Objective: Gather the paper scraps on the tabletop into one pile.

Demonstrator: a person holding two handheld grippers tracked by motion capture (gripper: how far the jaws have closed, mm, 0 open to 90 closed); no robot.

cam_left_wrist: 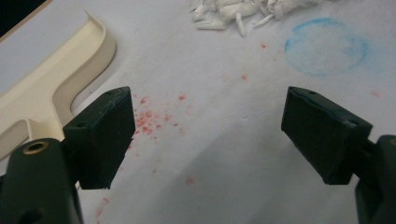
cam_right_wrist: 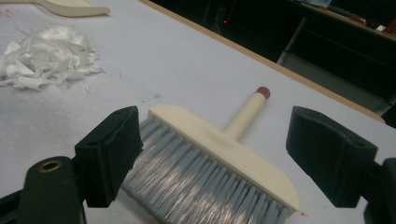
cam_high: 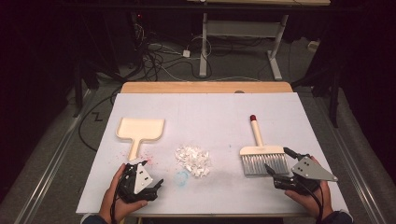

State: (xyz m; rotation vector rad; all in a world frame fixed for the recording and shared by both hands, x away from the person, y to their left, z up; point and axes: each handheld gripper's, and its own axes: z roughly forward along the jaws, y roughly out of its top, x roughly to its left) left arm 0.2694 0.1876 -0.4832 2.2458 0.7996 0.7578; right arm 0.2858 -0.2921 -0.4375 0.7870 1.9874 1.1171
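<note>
A cream dustpan point(cam_high: 140, 129) lies at the left of the white table cover, its handle pointing toward me; its edge shows at the left in the left gripper view as dustpan point(cam_left_wrist: 56, 88). A pile of white paper scraps point(cam_high: 192, 160) sits in the middle, also scraps point(cam_left_wrist: 243, 11) and scraps point(cam_right_wrist: 44, 58). A cream hand brush point(cam_high: 261, 151) with grey bristles and a red-tipped handle lies at the right, brush point(cam_right_wrist: 219, 163). My left gripper point(cam_high: 152, 173) is open just below the dustpan handle, left gripper point(cam_left_wrist: 205, 135). My right gripper point(cam_high: 278, 161) is open at the bristles, right gripper point(cam_right_wrist: 215, 158).
A faint blue ring point(cam_high: 181, 178) and red specks point(cam_left_wrist: 149, 119) mark the white cover point(cam_high: 210, 116). The wooden table edge point(cam_high: 205, 87) runs along the far side. Beyond it are cables on the floor point(cam_high: 159, 56) and a white desk frame point(cam_high: 238, 32).
</note>
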